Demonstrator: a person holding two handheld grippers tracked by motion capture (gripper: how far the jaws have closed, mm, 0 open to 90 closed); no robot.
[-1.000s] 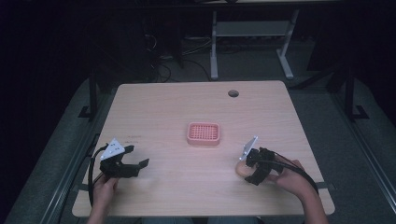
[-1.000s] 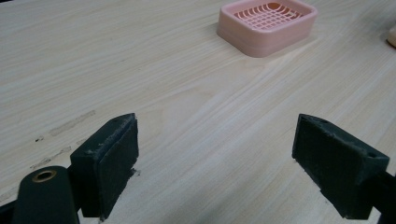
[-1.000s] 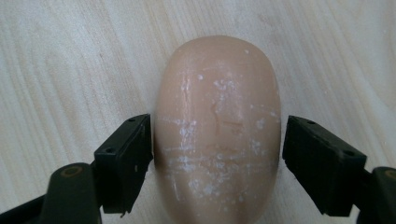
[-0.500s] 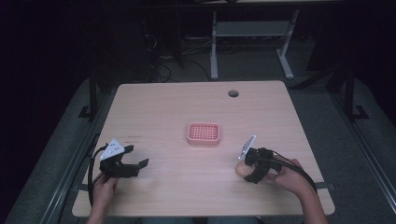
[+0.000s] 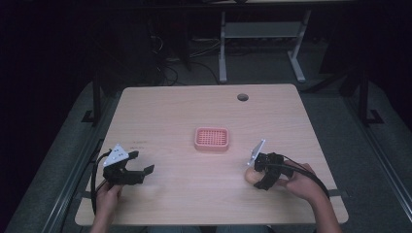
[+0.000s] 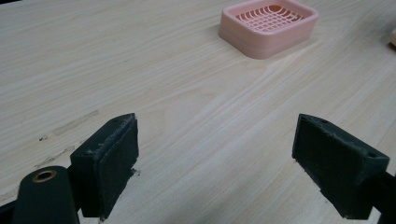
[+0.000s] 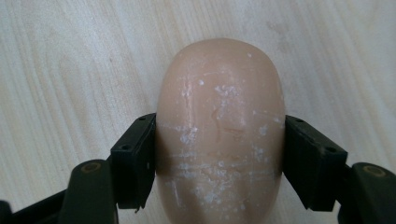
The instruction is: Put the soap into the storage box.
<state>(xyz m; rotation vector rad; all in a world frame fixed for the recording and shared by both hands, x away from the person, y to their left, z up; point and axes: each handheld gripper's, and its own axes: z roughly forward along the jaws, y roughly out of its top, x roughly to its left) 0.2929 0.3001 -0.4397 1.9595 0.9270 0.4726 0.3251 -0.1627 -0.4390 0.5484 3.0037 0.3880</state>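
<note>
Left tool (image 5: 138,167), near left of the tabletop (image 5: 165,111): jaws spread wide apart over bare wood, holding nothing. Pink soap dish (image 5: 212,139), centre of the tabletop, well apart from both tools. Right tool (image 5: 256,175), near right: its 2 jaws clamped on the sides of a beige soap bar (image 7: 219,130), just above the wood.
</note>
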